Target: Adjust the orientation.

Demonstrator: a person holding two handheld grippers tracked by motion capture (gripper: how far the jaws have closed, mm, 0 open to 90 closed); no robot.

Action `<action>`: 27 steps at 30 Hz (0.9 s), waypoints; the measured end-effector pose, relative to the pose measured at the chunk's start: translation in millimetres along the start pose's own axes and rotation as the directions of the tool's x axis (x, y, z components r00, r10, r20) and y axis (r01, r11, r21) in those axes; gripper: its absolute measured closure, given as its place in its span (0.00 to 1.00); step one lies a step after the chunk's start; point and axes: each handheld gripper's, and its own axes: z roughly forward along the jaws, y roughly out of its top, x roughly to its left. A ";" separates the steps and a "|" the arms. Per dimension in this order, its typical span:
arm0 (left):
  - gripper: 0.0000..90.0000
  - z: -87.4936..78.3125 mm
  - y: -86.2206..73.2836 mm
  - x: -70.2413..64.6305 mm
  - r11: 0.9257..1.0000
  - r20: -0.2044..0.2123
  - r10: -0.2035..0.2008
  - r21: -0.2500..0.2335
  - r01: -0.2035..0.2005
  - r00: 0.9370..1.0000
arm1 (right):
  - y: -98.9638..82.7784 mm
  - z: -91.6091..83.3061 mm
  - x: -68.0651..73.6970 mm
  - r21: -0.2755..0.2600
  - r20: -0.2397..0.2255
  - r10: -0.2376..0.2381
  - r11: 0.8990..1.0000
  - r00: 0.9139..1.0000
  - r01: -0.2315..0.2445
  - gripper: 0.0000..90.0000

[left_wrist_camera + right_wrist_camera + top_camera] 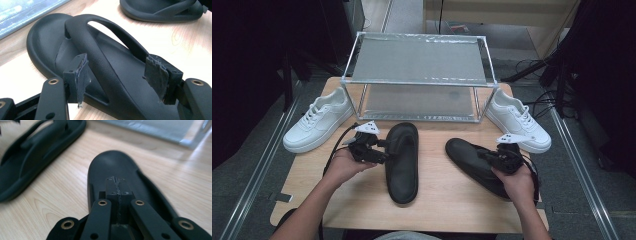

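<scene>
High view showed a pair of black slippers lying on the wooden counter (307, 180) in front of a two-tier metal rack (419, 75), with a white sneaker (317, 120) at the rack's left and another white sneaker (517, 120) at its right. The left slipper (402, 162) lay with its long axis running toward the rack, toe end nearest it; the left tongs (384, 146) came at it from its left side, across that axis. In the left gripper view those tongs (120, 75) stood released, jaws wide apart and straddling the slipper's strap (100, 60), one pad on either side and neither pressing on it, so a squeeze would likely take the strap. The right slipper (474, 165) lay slanted, toe pointing up and to the left, with the right tongs (492, 157) over its heel end. The right gripper view showed the right tongs (117, 182) clenched tight, pads meeting with nothing between them, hovering just above the insole (115, 165) and pointing along the slipper's length toward its toe.
</scene>
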 end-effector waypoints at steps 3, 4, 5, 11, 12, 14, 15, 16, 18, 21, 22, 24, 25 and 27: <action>0.40 -0.2 0.8 -0.7 1.000 0.002 -0.002 -0.012 0.002 1.000 | -2.5 10.3 5.6 0.025 -0.016 0.004 1.000 1.000 -0.003 1.00; 0.40 0.4 1.0 -0.6 1.000 -0.001 0.002 -0.012 -0.002 1.000 | -3.2 13.8 7.0 0.040 -0.022 0.004 0.999 1.000 -0.003 1.00; 0.40 0.6 1.1 -0.3 1.000 -0.002 0.004 -0.009 -0.004 1.000 | -3.5 18.8 9.3 0.057 -0.025 -0.008 0.998 1.000 0.010 1.00; 0.40 1.9 0.8 1.4 1.000 -0.006 -0.002 -0.002 0.002 1.000 | -2.6 30.8 13.3 0.089 -0.026 -0.020 0.996 0.999 0.022 1.00; 0.40 1.8 0.8 1.5 1.000 -0.007 -0.002 -0.002 0.002 1.000 | -2.3 31.3 12.9 0.091 -0.023 -0.016 0.996 1.000 0.018 1.00; 0.40 1.7 0.6 1.7 1.000 -0.005 -0.004 -0.002 0.004 1.000 | -2.2 31.6 12.8 0.094 -0.025 -0.014 0.995 1.000 0.016 1.00; 0.40 1.6 0.5 1.8 1.000 -0.006 -0.003 -0.001 0.003 1.000 | -2.1 31.4 13.4 0.096 -0.024 -0.014 0.995 1.000 0.016 1.00; 0.40 1.4 0.5 2.0 1.000 -0.007 -0.002 0.001 0.002 1.000 | -2.1 31.4 13.6 0.098 -0.030 -0.019 0.995 0.999 0.022 1.00; 0.40 1.1 0.4 2.0 1.000 -0.009 -0.001 0.002 0.001 1.000 | -2.2 31.8 16.1 0.106 -0.038 -0.022 0.994 0.999 0.026 1.00; 0.40 1.1 0.2 2.1 1.000 -0.007 0.000 0.005 0.000 1.000 | -2.8 32.3 20.6 0.113 -0.050 -0.032 0.993 0.998 0.038 1.00; 0.40 1.1 0.1 2.2 1.000 -0.003 -0.001 0.004 0.001 1.000 | -3.7 32.2 23.3 0.115 -0.057 -0.032 0.993 0.998 0.038 1.00; 0.40 0.9 -0.1 2.4 1.000 -0.005 0.004 0.004 -0.004 1.000 | -5.0 31.9 26.3 0.117 -0.067 -0.038 0.992 0.997 0.046 1.00; 0.40 0.7 -0.1 2.7 1.000 -0.007 0.004 0.002 -0.004 1.000 | -5.6 31.8 28.4 0.121 -0.073 -0.039 0.991 0.997 0.048 1.00; 0.40 0.2 -0.2 3.2 1.000 -0.009 -0.004 -0.005 0.004 1.000 | -6.3 32.1 30.9 0.128 -0.081 -0.041 0.991 0.996 0.051 1.00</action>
